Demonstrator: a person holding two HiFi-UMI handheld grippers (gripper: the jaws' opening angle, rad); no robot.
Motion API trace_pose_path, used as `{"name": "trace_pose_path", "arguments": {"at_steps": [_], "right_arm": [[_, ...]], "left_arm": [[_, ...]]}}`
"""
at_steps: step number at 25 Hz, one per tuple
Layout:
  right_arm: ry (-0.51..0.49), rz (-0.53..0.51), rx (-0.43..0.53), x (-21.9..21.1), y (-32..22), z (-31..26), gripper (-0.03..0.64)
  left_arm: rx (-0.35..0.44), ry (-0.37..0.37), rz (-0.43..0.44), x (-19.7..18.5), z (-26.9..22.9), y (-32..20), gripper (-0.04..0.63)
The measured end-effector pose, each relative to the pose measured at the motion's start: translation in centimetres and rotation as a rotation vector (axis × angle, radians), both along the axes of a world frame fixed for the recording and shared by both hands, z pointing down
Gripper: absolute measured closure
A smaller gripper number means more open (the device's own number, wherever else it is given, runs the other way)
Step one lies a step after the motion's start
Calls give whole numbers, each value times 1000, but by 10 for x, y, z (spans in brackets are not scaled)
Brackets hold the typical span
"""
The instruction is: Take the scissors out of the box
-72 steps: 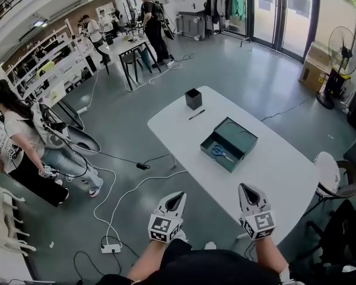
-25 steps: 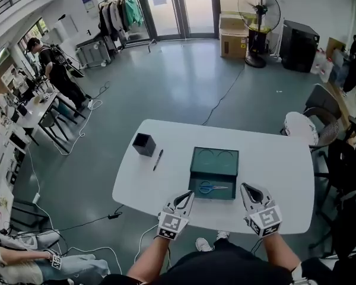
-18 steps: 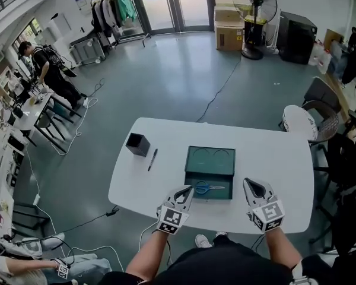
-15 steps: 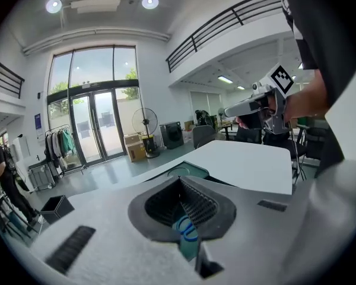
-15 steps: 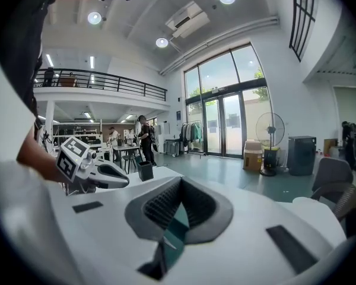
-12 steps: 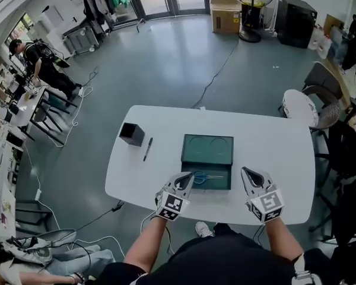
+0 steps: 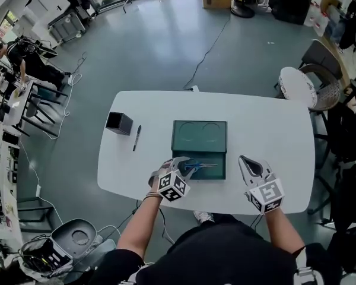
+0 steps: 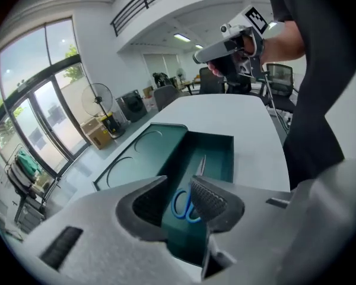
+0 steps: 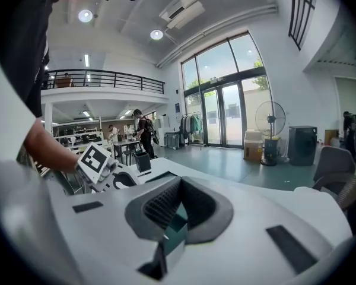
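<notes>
1. Scissors (image 7: pixel 196 165) lie flat in the near half of the green box (image 7: pixel 199 136), with the blue handles toward my left and the blades toward my right. The box sits close to the near edge of the white table (image 7: pixel 273 129), about midway along it.
2. My left tongs (image 7: pixel 181 162) have come down from the table's near edge and now tip steeply over the left end of that near half.
3. Their jaws have just been opening. They stand apart, and the blue handles show in the gap beneath them without being touched.
4. My right tongs (image 7: pixel 247 161) hang over bare table just right of the box, tips pressed together on nothing.
5. I judge the reach is almost done and the pick comes next, since the scissors are not yet lifted. The left jaws need to sink around a handle loop and close.
6. The handles lie flat on the box floor near its wall, so a jaw could catch that wall or slip off the loop.
</notes>
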State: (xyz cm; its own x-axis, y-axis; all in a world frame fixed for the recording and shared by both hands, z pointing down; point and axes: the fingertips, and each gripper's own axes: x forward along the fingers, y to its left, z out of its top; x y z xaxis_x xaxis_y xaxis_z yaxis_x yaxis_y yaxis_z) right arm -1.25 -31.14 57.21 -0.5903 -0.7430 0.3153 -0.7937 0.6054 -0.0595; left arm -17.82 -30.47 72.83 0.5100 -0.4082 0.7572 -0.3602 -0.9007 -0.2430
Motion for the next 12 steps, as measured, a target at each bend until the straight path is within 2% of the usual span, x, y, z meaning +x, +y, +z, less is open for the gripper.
{"name": "trace_pose_path", "arguments": {"at_steps": [9,12], "right_arm": [[-19,19,-9,11,-21,5,611],[-20,12,-13,12,-26,9,611]], "left_arm": [[-98,-283,249,4,49,9,446],[-111,-379,306,1,67,10,443]]}}
